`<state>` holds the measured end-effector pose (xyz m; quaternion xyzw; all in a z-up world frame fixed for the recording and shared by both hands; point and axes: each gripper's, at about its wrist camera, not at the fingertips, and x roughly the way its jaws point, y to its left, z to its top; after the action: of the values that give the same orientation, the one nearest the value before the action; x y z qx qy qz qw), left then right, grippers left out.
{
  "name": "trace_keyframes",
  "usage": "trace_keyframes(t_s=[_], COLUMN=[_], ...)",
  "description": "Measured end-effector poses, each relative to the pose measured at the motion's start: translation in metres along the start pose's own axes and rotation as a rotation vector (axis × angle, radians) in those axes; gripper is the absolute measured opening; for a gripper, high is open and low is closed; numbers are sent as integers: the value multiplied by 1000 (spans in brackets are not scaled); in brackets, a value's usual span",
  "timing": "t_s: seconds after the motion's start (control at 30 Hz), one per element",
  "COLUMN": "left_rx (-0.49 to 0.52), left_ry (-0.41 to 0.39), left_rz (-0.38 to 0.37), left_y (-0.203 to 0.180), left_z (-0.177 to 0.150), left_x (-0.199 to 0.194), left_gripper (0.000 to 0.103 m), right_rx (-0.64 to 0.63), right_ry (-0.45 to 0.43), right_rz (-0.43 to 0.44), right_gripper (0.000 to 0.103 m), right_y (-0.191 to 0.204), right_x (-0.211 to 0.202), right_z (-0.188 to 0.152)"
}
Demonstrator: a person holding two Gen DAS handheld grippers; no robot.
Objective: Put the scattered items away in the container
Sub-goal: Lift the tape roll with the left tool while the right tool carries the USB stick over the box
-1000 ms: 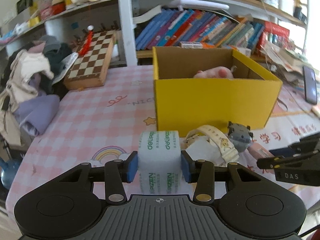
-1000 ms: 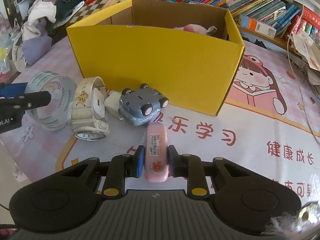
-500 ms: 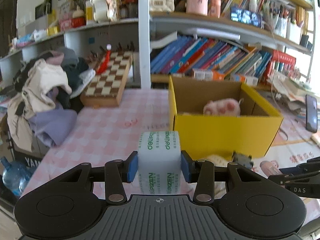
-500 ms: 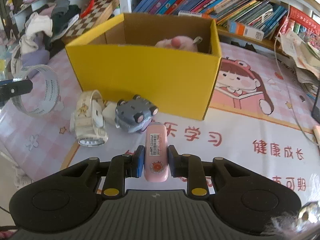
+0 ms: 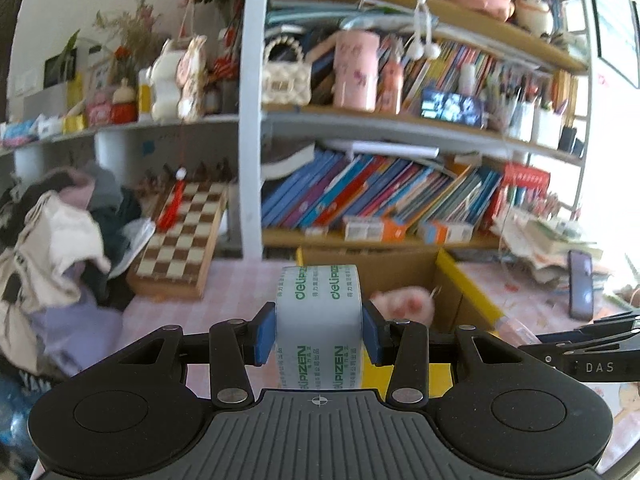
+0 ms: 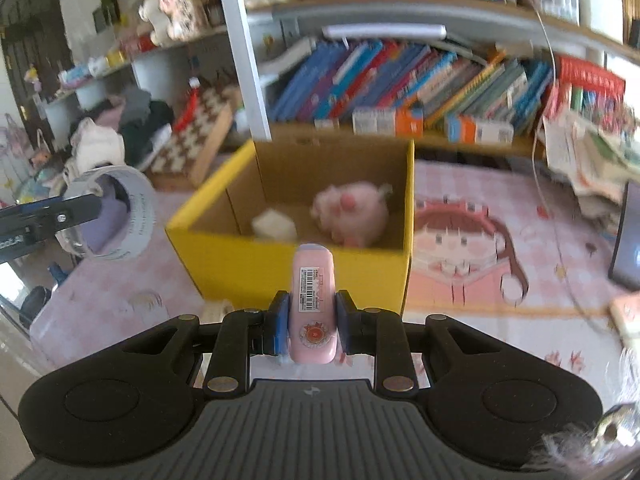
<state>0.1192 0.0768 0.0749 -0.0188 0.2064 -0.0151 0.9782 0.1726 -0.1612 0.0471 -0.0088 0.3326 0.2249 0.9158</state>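
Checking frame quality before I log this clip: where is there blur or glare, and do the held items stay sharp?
Left wrist view: the tape roll reads sharp, the yellow box and pink plush smear, and the right edge blows out white. Right wrist view: the pink case is crisp, the bookshelf is motion-blurred, fisheye bending throughout.

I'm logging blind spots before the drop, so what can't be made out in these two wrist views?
- Left wrist: the yellow box floor, hidden by the tape roll and left tongs.
- Right wrist: the white item beside the pink plush, too blurred to identify.
- Right wrist: the pink case label, too small to read.
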Motion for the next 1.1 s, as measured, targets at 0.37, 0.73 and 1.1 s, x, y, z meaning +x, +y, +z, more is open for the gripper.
trace_keyframes(t_s=[0.37, 0.73, 1.1], left_rx=[9, 48, 95], left_ry=[-48, 40, 246], left_rz=[-77, -80, -63], left_y=[-16, -33, -39], left_z=[34, 47, 37], left_x=[20, 83, 167], left_gripper=[42, 42, 42], right_rx=[-116, -264, -379], right_ry=[-85, -23, 198], right_rz=[15, 48, 160], right_gripper=[23, 23, 23], right_y=[-5, -19, -33], right_x=[9, 70, 153], right_z=[55, 87, 97])
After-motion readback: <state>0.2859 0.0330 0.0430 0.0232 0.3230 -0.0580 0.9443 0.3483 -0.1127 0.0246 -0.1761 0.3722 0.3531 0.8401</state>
